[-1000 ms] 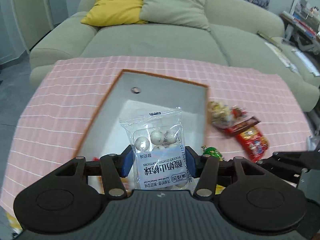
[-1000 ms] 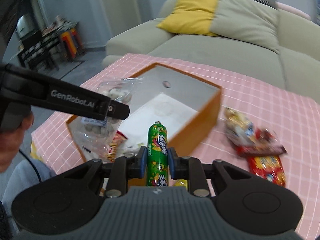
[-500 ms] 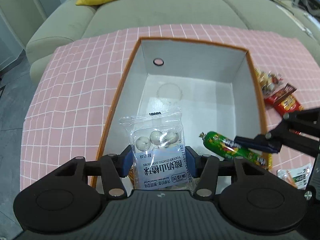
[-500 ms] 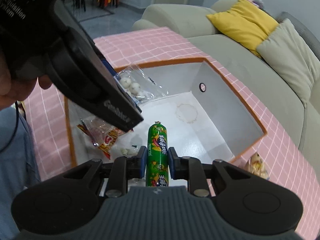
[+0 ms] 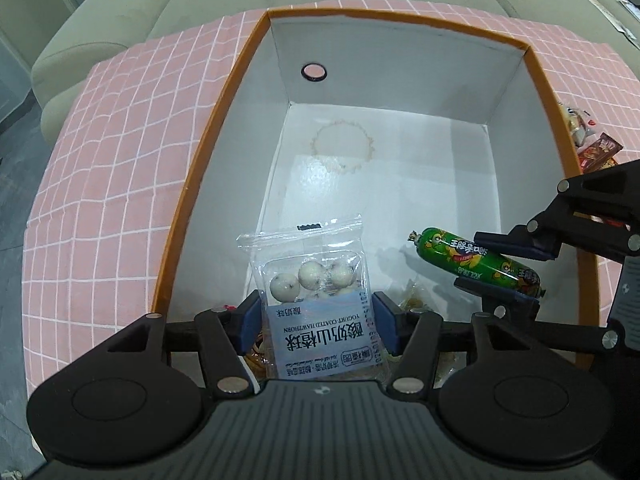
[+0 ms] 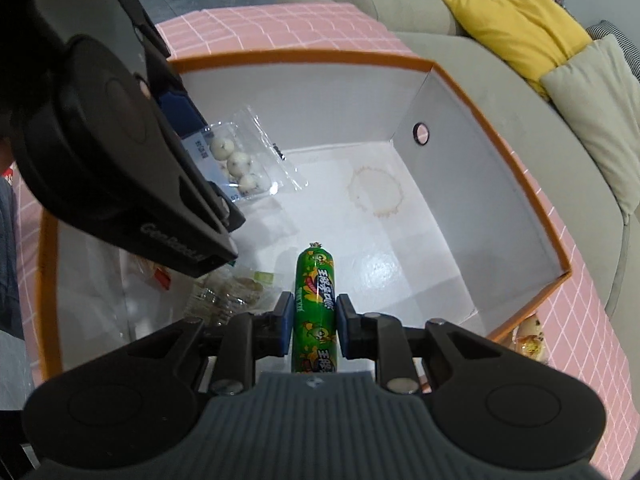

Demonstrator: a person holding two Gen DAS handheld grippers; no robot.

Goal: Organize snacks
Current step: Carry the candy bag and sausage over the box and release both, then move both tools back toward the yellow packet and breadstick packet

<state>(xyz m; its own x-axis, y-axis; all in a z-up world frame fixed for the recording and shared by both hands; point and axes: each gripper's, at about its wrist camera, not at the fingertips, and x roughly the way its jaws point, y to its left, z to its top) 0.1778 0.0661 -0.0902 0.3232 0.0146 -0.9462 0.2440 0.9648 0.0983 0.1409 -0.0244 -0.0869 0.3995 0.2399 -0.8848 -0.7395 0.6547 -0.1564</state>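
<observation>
Snacks over the orange-rimmed box (image 5: 188, 200): at left, clear pouch of hawthorn balls (image 5: 316, 300), light, limp, slippery, between left gripper (image 5: 316, 322) jaws now spreading, lower label best for holding. Right, green sausage (image 6: 316, 308), firm, slick, pinched mid-length by right gripper (image 6: 314, 328). Far floor bare; near corner crowded with wrappers.

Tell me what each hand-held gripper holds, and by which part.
Right hand-held gripper: green sausage, gripped mid-length. Left hand-held gripper, jaws opening: bag of yogurt hawthorn balls, lower labelled part between them.
</observation>
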